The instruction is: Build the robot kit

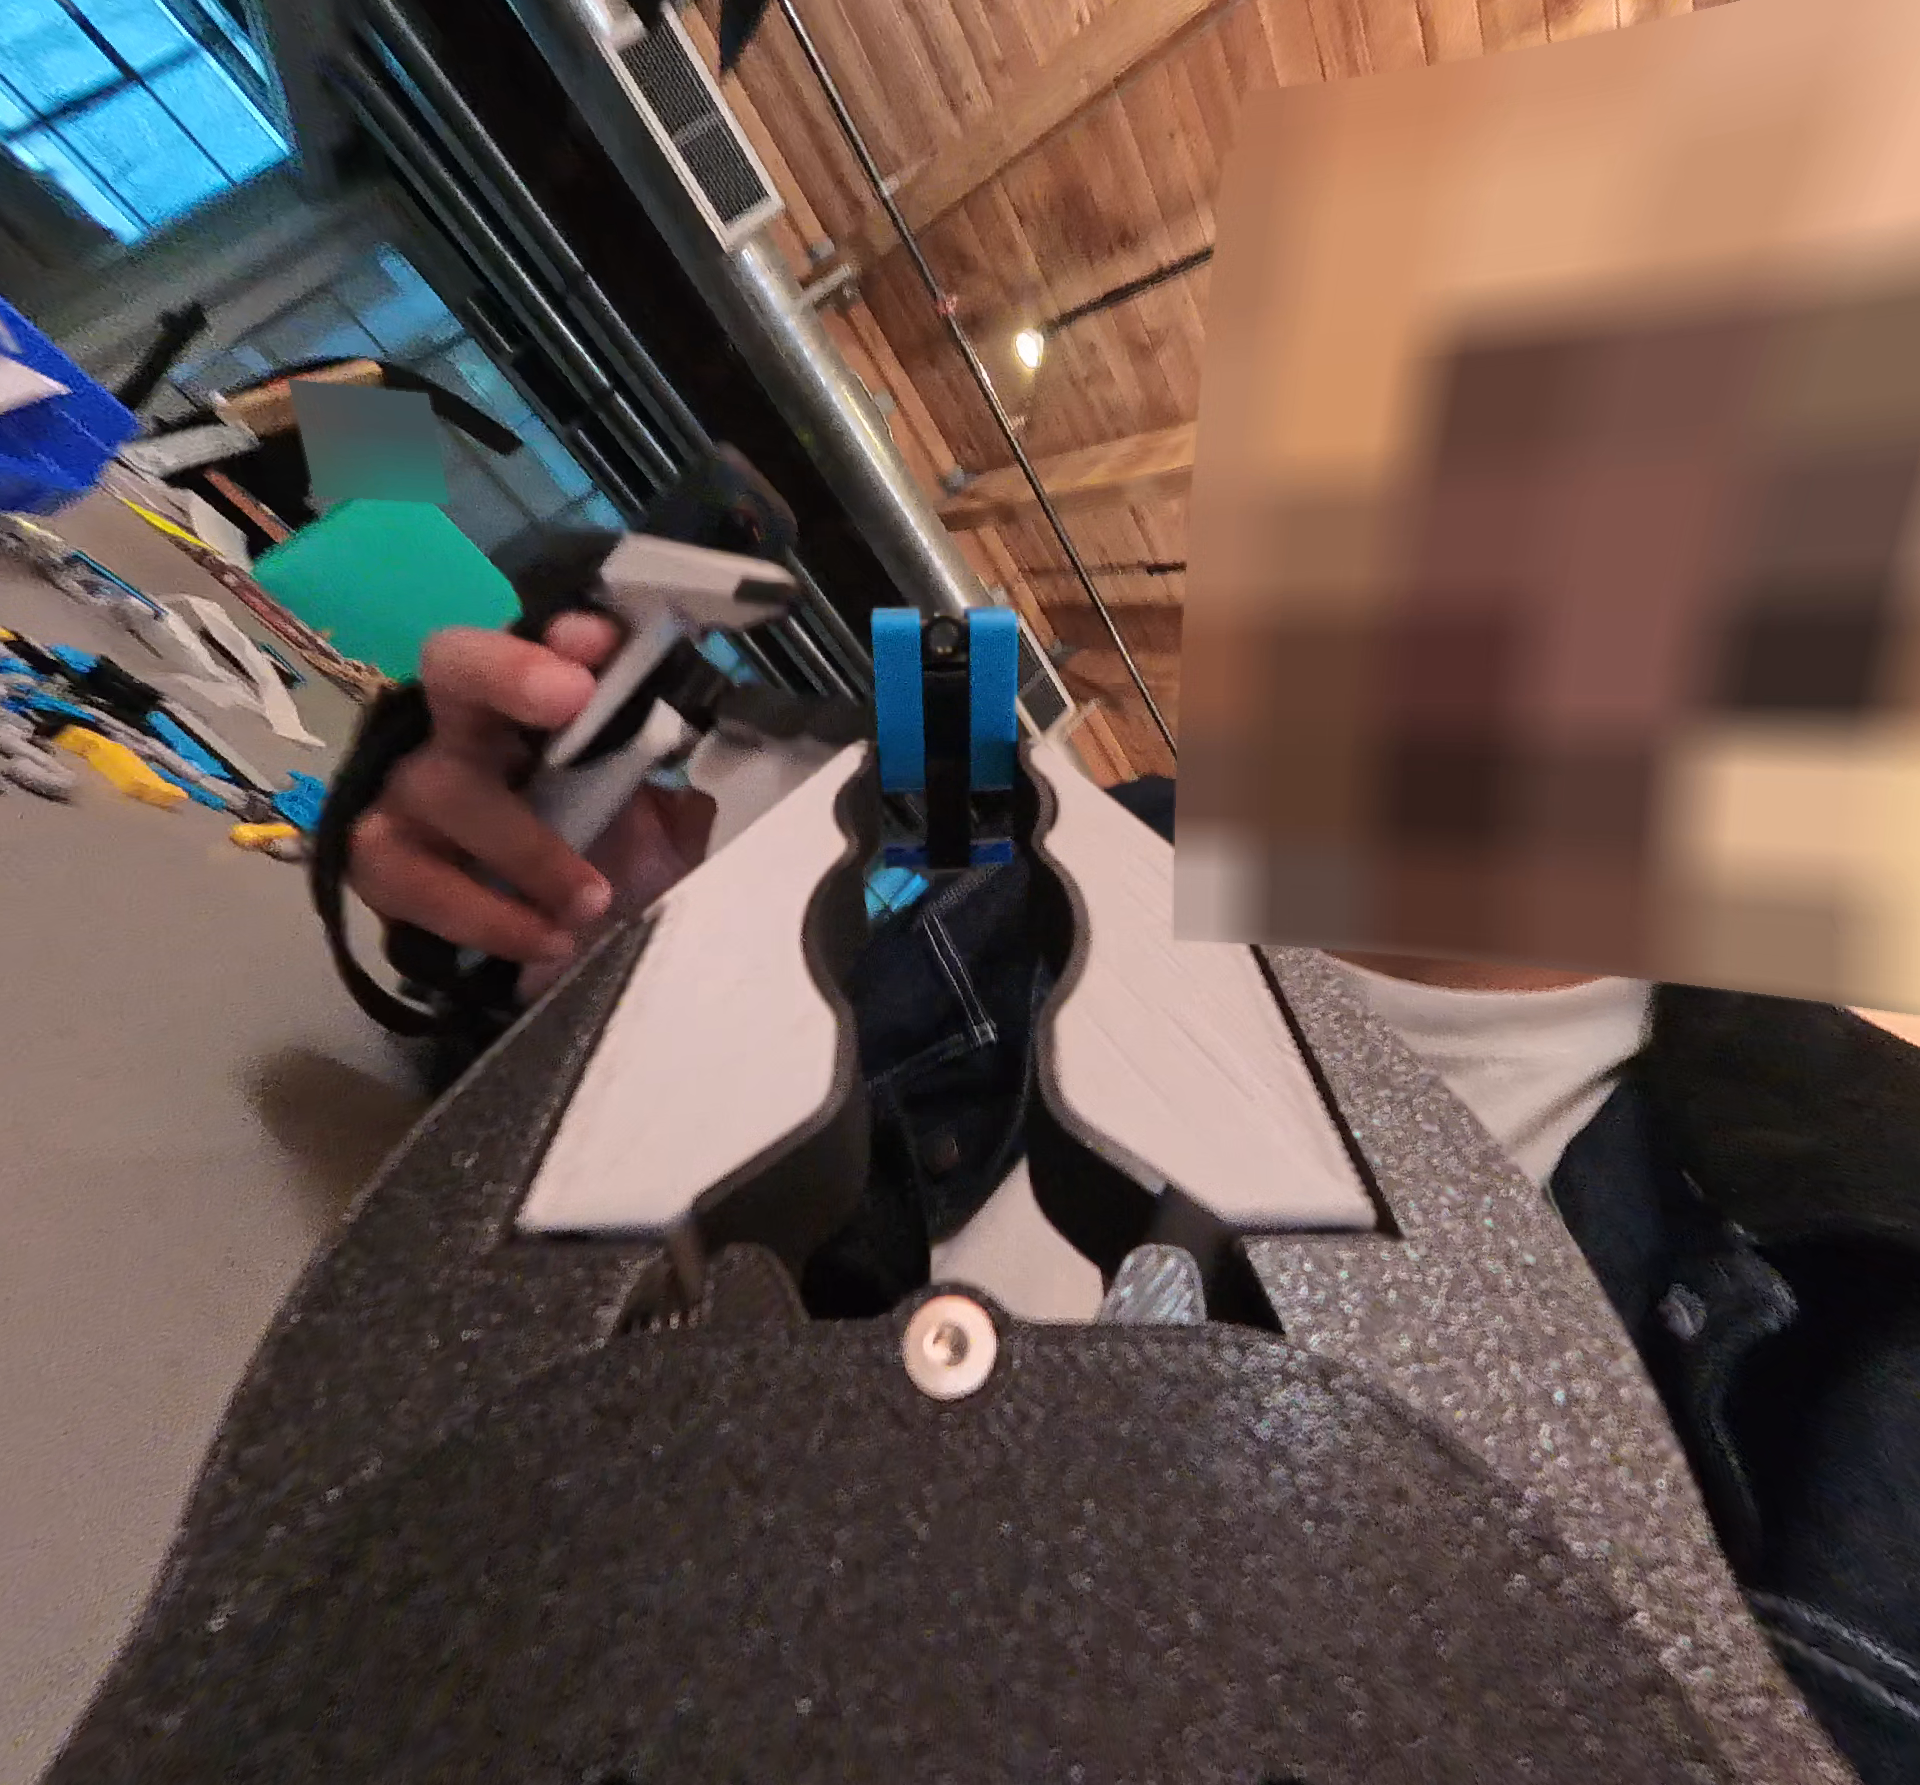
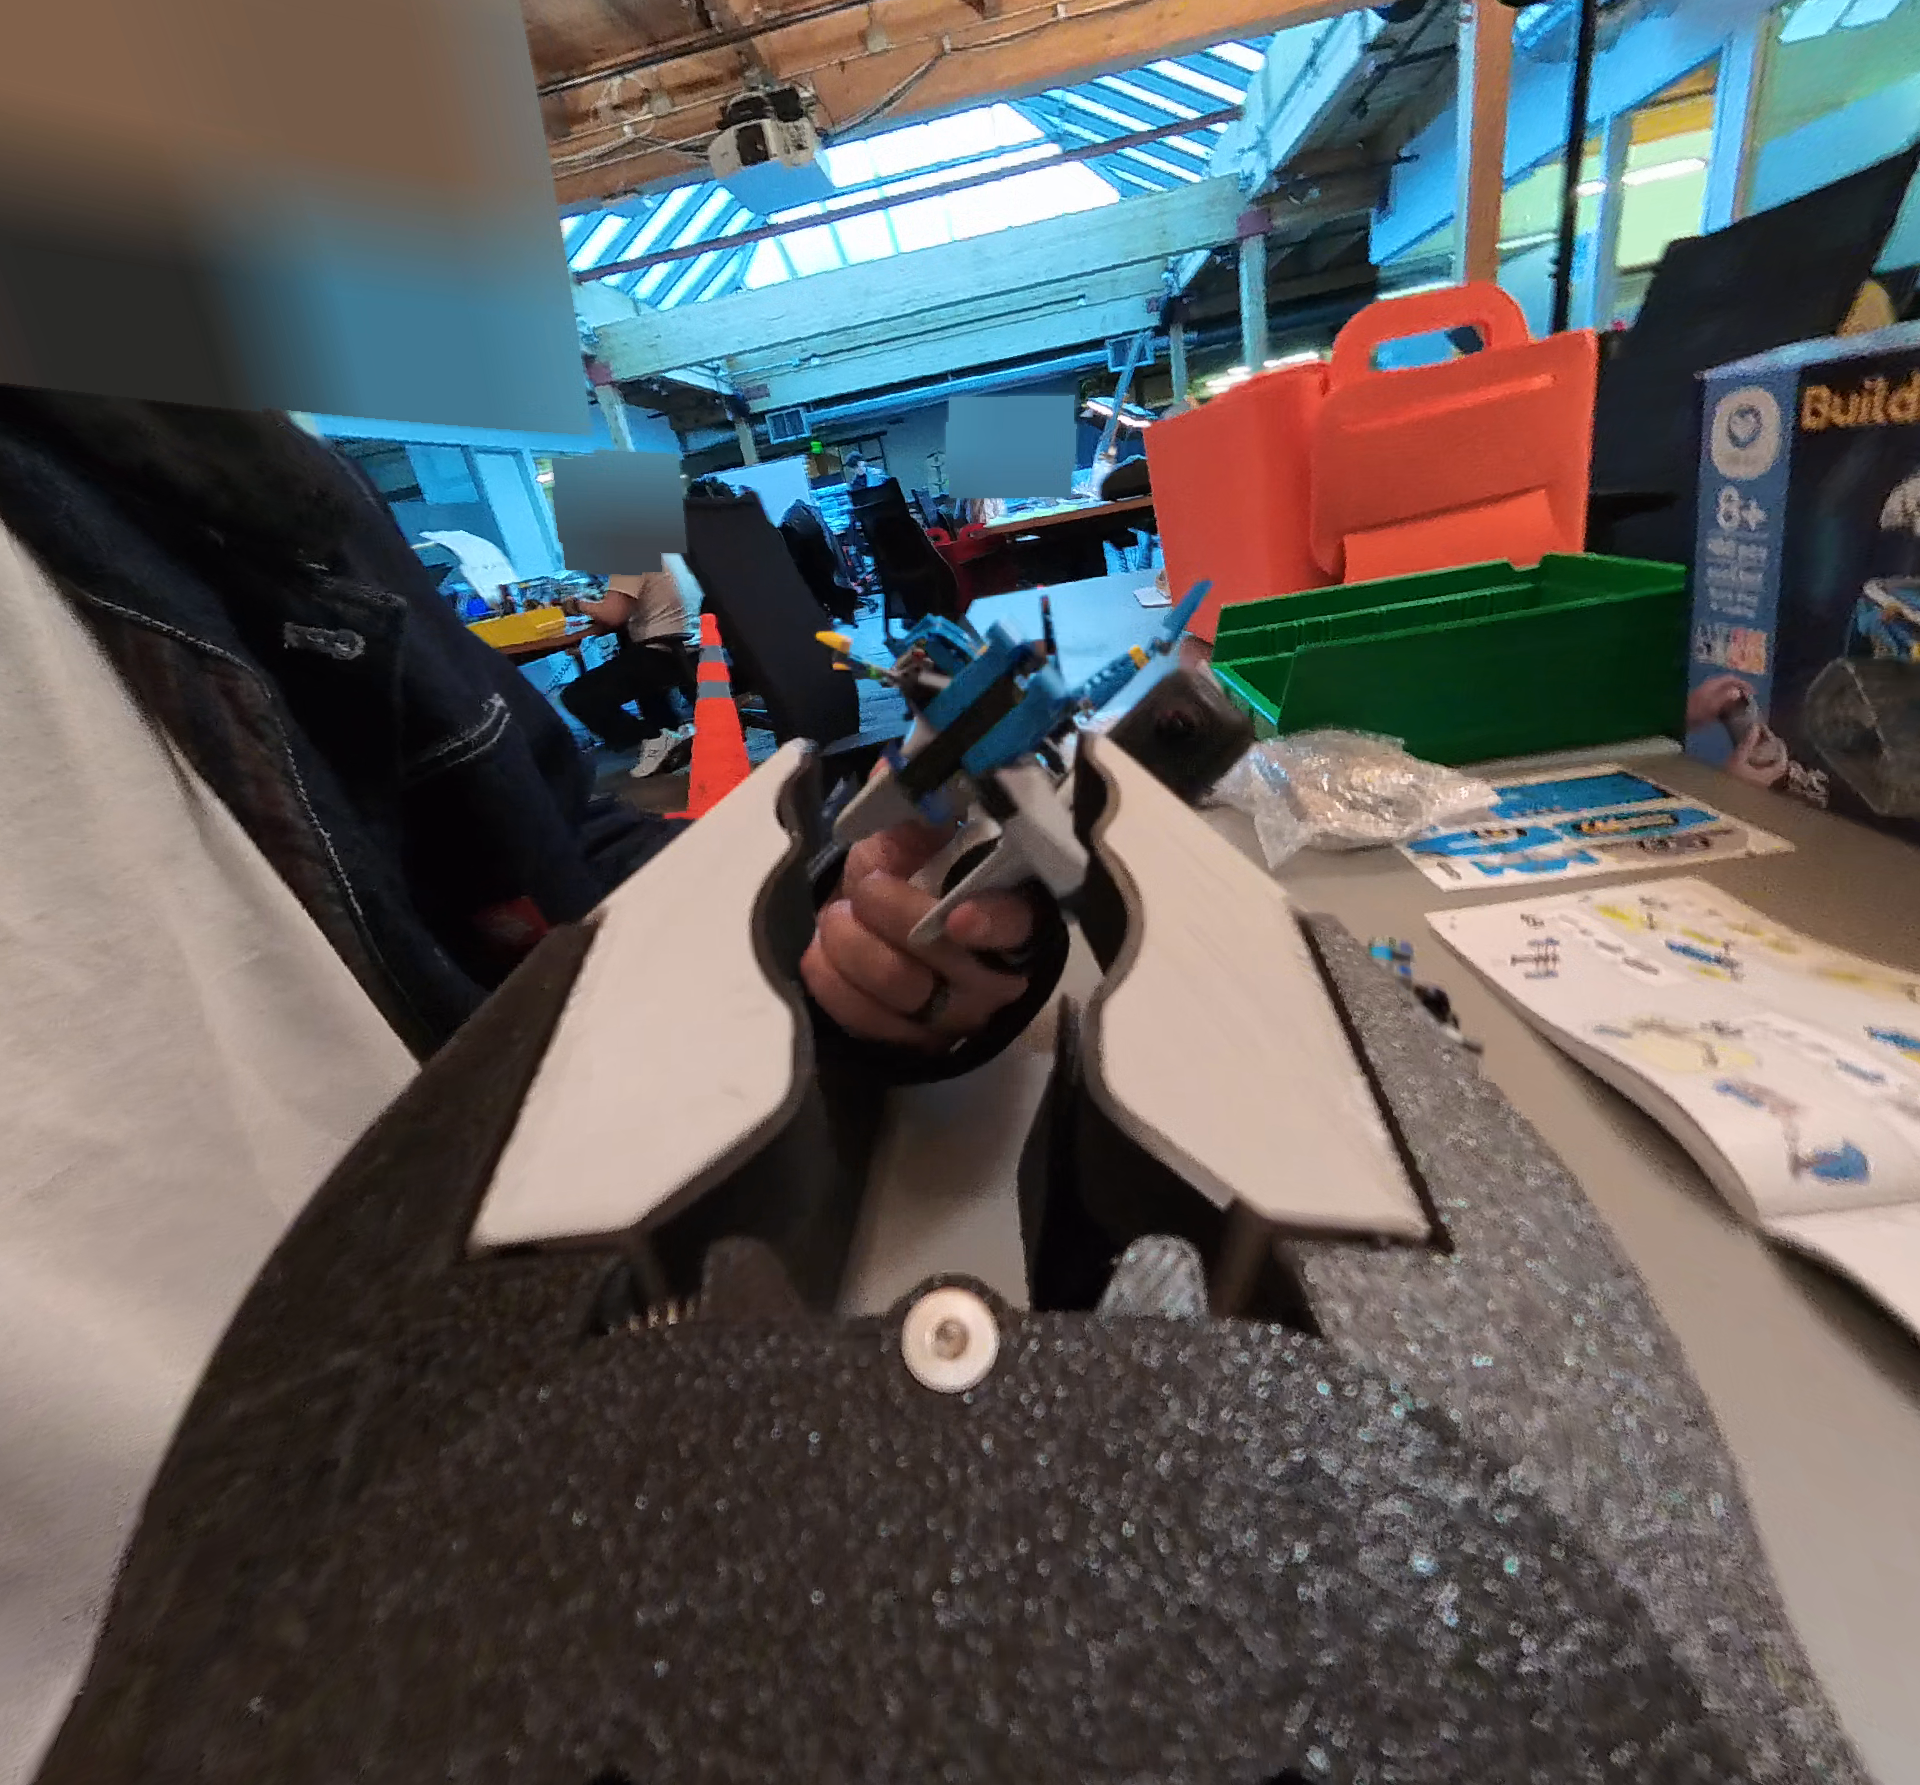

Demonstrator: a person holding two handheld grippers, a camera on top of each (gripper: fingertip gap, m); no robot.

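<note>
The left gripper (image 1: 943,779) pinches a blue and black brick model (image 1: 943,696) between its tips, while the right gripper (image 2: 940,779) stands spread and empty, with a green bin (image 2: 1455,655) and orange case (image 2: 1382,468) on the grey table (image 2: 1558,1340) beyond

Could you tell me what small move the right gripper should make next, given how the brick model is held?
Probably ease the right gripper forward toward the blue brick model: its jaws stand open and empty, while the left gripper already clamps the model, raised above the grey table.
</note>
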